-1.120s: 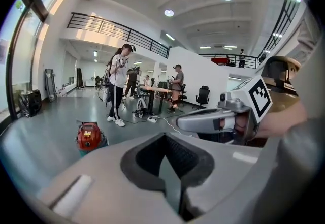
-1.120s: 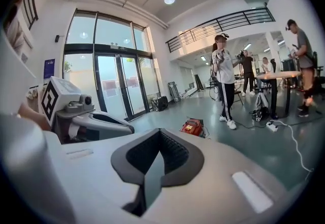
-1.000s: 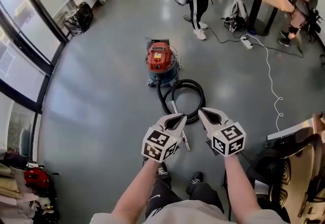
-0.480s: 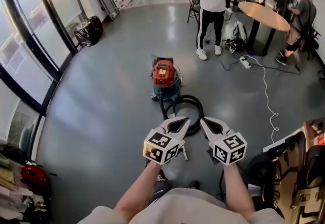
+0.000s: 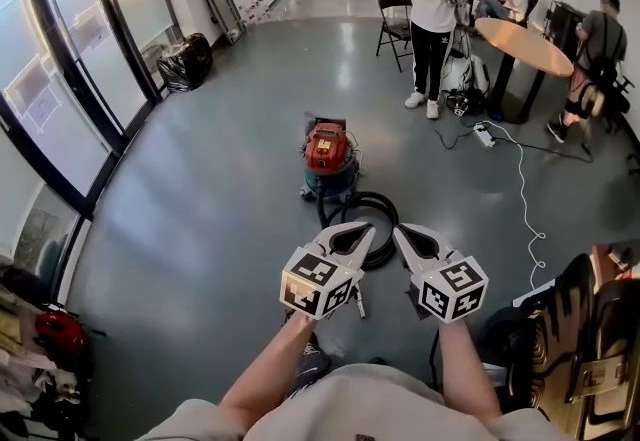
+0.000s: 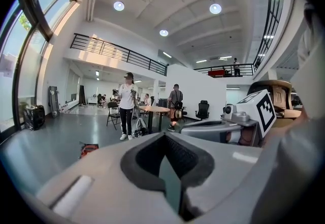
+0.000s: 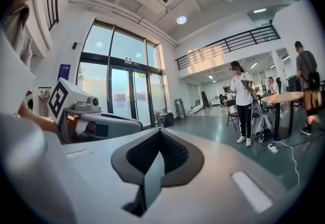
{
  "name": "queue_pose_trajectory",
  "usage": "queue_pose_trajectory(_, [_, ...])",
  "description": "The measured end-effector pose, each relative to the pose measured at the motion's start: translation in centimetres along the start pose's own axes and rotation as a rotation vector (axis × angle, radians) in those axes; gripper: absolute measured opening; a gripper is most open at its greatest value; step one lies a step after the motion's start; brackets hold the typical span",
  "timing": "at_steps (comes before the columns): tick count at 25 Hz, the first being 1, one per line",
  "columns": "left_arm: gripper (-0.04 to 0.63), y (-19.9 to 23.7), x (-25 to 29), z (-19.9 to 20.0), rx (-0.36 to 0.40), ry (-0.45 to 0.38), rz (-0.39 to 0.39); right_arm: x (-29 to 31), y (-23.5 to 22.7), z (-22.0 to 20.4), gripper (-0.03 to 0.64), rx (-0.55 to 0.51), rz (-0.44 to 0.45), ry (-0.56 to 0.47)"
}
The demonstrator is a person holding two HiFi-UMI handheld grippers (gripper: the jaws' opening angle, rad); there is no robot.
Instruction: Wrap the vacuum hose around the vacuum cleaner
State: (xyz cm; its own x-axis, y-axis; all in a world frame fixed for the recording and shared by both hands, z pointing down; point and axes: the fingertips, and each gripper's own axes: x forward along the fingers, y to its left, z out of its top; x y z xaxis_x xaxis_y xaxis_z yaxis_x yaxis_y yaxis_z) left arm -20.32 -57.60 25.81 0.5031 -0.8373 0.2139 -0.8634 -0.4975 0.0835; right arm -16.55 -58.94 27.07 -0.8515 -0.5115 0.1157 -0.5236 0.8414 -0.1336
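Note:
The vacuum cleaner (image 5: 328,157), red on top with a teal drum, stands on the grey floor ahead of me. Its black hose (image 5: 368,212) lies in a loose coil on the floor just in front of it, and a short metal tube end (image 5: 359,305) shows below my left gripper. My left gripper (image 5: 367,232) and right gripper (image 5: 399,232) are held side by side in the air over the coil's near edge, both shut with nothing in them. In the left gripper view the shut jaws (image 6: 164,138) point past the red vacuum cleaner (image 6: 89,149). The right gripper (image 7: 160,133) faces the glass doors.
A person in white (image 5: 437,19) stands by a folding chair (image 5: 397,14) and a round table (image 5: 526,40), with others behind. A white cable (image 5: 526,191) snakes across the floor at right. Black chairs (image 5: 560,329) are close at my right; a black bag (image 5: 189,61) sits by the glass wall.
The head view has lifted and pulled back, so the vacuum cleaner and hose look smaller and farther. The person in white has moved away. Both grippers stay shut and together.

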Motion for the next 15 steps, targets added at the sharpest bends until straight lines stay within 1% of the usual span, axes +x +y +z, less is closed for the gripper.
queue_pose_trajectory(8, [0.002,-0.7,-1.5,0.6,0.005,-0.013,0.010,-0.6,1.2,1.0,0.023,-0.018,0.009,-0.019])
queue_pose_trajectory(15, [0.002,-1.5,-1.1,0.6,0.001,-0.028,0.006,-1.4,0.8,1.3,0.023,-0.017,-0.001,-0.040])
